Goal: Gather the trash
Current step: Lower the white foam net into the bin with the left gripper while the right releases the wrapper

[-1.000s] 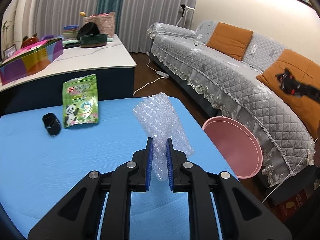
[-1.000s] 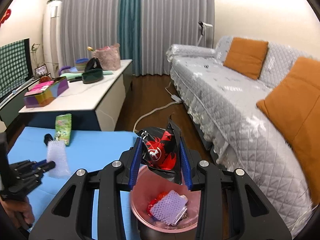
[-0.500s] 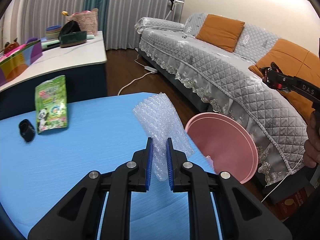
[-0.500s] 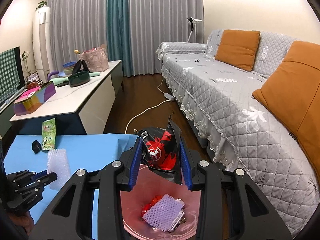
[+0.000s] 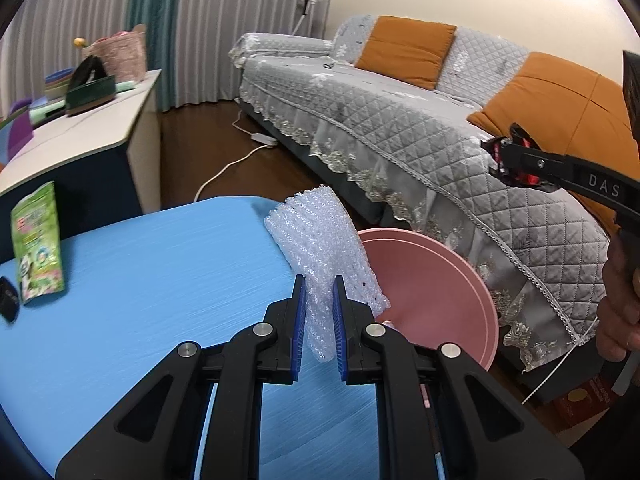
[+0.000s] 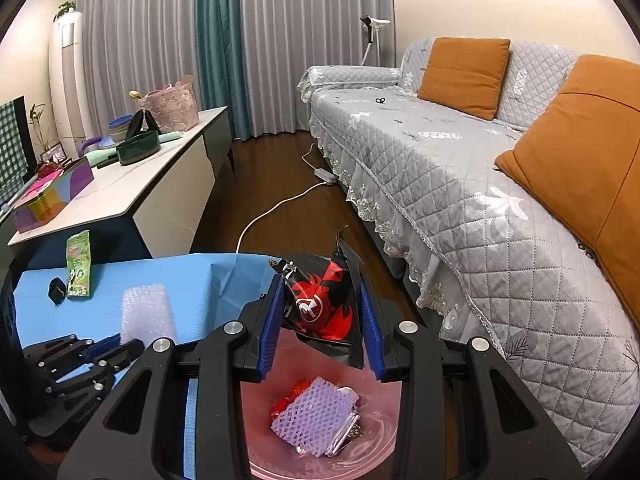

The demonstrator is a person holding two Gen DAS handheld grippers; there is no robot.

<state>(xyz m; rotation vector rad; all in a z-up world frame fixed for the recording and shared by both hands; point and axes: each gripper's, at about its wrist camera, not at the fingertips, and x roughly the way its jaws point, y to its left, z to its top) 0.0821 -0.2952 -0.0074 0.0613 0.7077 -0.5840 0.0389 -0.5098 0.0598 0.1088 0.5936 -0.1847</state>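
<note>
Above pink bin (image 6: 384, 448): right tongs (image 6: 322, 320) pinching red-black wrapper (image 6: 320, 304); left tongs (image 5: 319, 320) clamping bubble wrap (image 5: 320, 248) beside rim.

The bin (image 6: 384, 454) stands between table (image 6: 168, 276) and sofa (image 6: 460, 168), snack packet (image 6: 78, 264) on the table's far side.

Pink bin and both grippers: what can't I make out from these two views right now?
- Bin contents: in the right wrist view, the purple mesh covers what lies under it; the left wrist view shows only rim and wall.
- Black-and-red wrapper: the right gripper covers its sides, so the grip is unclear.
- Bubble wrap: lower end hidden by the left gripper.
- Green packet: blurred, print unreadable.
</note>
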